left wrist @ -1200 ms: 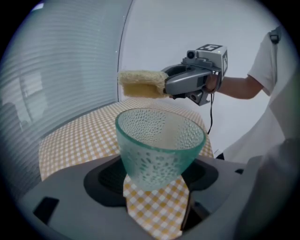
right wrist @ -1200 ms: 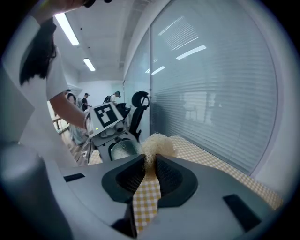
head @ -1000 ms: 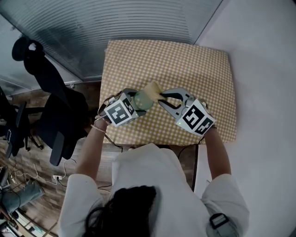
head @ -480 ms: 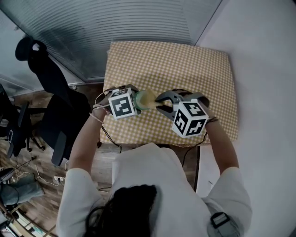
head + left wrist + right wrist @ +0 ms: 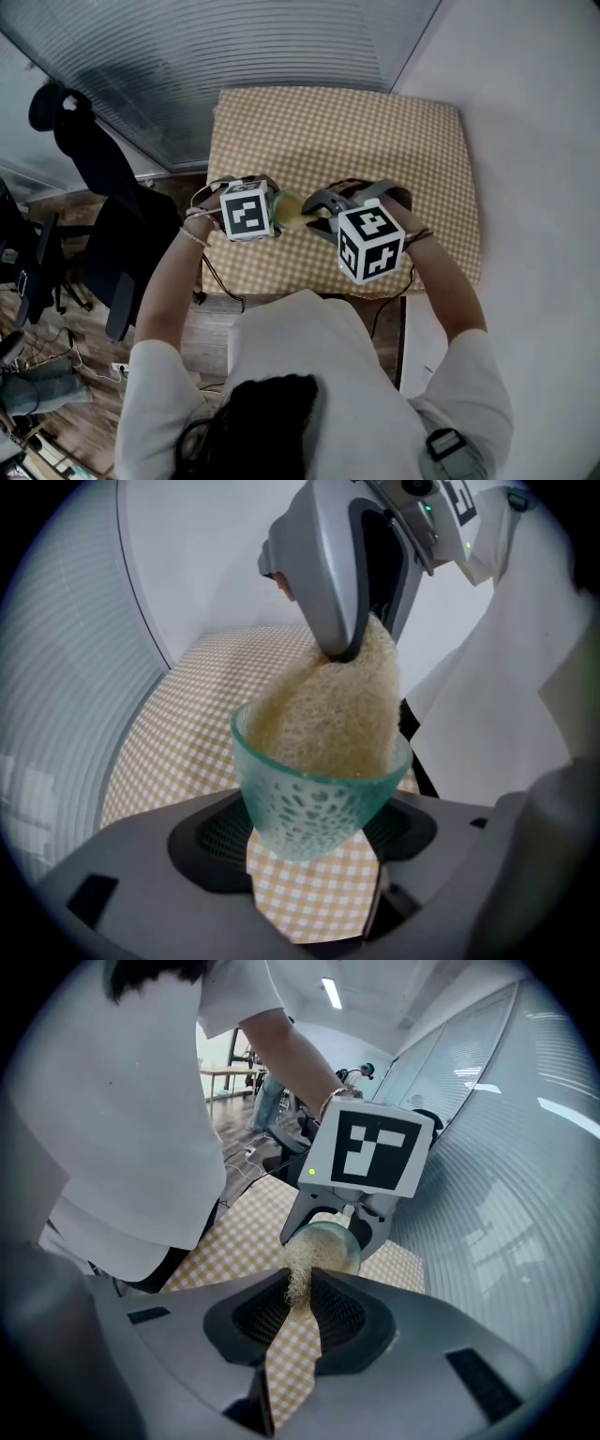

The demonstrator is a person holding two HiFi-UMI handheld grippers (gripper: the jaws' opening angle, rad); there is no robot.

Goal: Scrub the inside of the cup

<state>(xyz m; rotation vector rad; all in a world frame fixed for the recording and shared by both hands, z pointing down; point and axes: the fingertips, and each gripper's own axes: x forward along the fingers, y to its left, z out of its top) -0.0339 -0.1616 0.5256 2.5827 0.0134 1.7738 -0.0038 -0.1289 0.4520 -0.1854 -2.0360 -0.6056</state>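
While the left gripper is clamping the base of the translucent green patterned glass cup mid-frame in the head view, the right gripper is pinching the yellow fibrous sponge, which is filling the cup's mouth.

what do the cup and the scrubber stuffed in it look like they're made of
Cup: translucent teal glass or plastic, can't tell which; light shows through its wall, which has a moulded cell pattern. Scrubber: pale tan, matte, loofah-like; coarse tangled fibres.
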